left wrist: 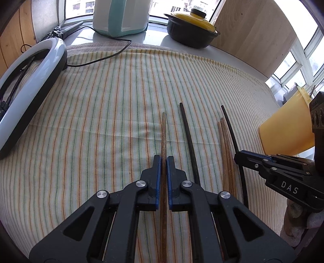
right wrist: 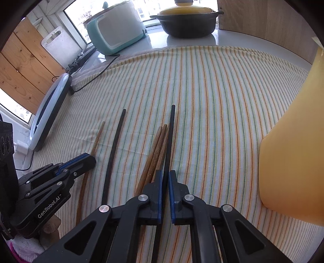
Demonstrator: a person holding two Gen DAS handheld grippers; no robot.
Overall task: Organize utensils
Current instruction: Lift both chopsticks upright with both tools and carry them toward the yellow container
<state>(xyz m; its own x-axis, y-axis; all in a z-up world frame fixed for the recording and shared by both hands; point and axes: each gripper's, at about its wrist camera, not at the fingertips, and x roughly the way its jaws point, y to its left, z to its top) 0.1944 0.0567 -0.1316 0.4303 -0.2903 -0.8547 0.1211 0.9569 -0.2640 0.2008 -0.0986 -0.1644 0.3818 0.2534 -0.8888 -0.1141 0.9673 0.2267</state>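
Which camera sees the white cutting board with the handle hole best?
The right wrist view: the white cutting board leans against the wooden wall, fully visible at upper left. The left wrist view does not show it at all.

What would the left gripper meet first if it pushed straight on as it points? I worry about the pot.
Probably the striped cloth: the left gripper, shut on a wooden chopstick, points steeply down. The pot stands far beyond, though depth is unclear.

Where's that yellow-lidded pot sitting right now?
The yellow-lidded black pot sits on the counter beyond the striped cloth, by the window, right of the teal appliance.
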